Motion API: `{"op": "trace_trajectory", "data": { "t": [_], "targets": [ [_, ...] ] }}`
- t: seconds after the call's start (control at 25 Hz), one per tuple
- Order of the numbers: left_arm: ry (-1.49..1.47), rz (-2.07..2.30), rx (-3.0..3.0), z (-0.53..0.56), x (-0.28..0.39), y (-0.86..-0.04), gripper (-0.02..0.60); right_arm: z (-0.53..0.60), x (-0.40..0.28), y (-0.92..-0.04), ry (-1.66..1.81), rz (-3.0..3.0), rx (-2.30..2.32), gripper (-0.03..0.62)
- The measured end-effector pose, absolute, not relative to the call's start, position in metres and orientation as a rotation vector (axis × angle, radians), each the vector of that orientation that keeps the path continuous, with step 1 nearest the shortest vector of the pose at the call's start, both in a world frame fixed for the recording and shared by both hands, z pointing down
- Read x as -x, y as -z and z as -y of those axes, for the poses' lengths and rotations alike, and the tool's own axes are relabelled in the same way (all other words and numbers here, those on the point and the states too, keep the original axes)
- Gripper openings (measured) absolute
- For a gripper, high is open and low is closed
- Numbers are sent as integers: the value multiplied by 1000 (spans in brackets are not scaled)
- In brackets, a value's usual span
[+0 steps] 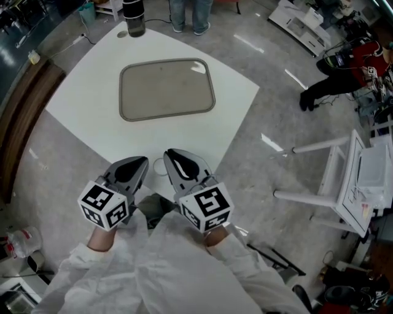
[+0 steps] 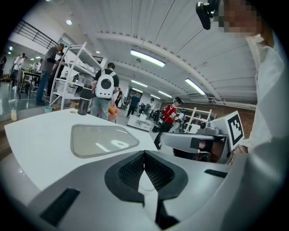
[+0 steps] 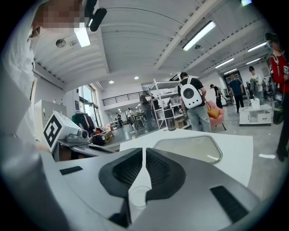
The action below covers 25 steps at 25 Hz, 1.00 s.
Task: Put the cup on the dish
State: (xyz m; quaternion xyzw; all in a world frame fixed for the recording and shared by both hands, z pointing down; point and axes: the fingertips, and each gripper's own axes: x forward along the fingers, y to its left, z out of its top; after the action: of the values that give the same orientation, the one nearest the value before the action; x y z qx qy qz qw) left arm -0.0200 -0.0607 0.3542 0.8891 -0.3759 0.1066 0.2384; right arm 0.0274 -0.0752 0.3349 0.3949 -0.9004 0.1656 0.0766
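White sleeves (image 1: pixel 184 270) fill the near edge of the scene, and out of them come two grey moulded-plastic tools, each topped by a cube of black-and-white square markers. Both the left tool (image 1: pixel 141 162) and the right tool (image 1: pixel 172 154) have their ribbed black rubber pads pressed together with nothing between them. Just off their tips, in the gap between the two, a small clear cup (image 1: pixel 161 167) stands upright on the near corner of the smooth white table (image 1: pixel 80 104). It is so transparent that only its round rim shows, and as far as I can tell neither tool touches it. Well beyond it, in the middle of the table, lies the dish (image 1: pixel 167 89), a shallow grey-beige tray, rectangular with rounded corners and a raised lip, bare inside. A dark cylindrical tumbler (image 1: pixel 134 17) stands at the far corner. To my eye the job is at its start, the approach to the cup. One tool needs to open wide, straddle the thin, slippery-looking wall, close gently, then carry the cup forward onto the dish.
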Motion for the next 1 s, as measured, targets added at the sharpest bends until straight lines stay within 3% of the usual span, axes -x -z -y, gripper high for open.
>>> {"op": "trace_trajectory", "data": {
  "t": [0.52, 0.8, 1.0],
  "targets": [
    [-352, 927, -2402, 41, 19, -380, 9, 41, -22, -371, -588, 2617, -1076, 23],
    [-367, 886, -2362, 32, 20, -402, 9, 32, -21, -394, -597, 2553, -1054, 134],
    [-376, 870, -2325, 28, 21, -419, 9, 28, -25, -418, -586, 2479, -1055, 249]
  ]
}}
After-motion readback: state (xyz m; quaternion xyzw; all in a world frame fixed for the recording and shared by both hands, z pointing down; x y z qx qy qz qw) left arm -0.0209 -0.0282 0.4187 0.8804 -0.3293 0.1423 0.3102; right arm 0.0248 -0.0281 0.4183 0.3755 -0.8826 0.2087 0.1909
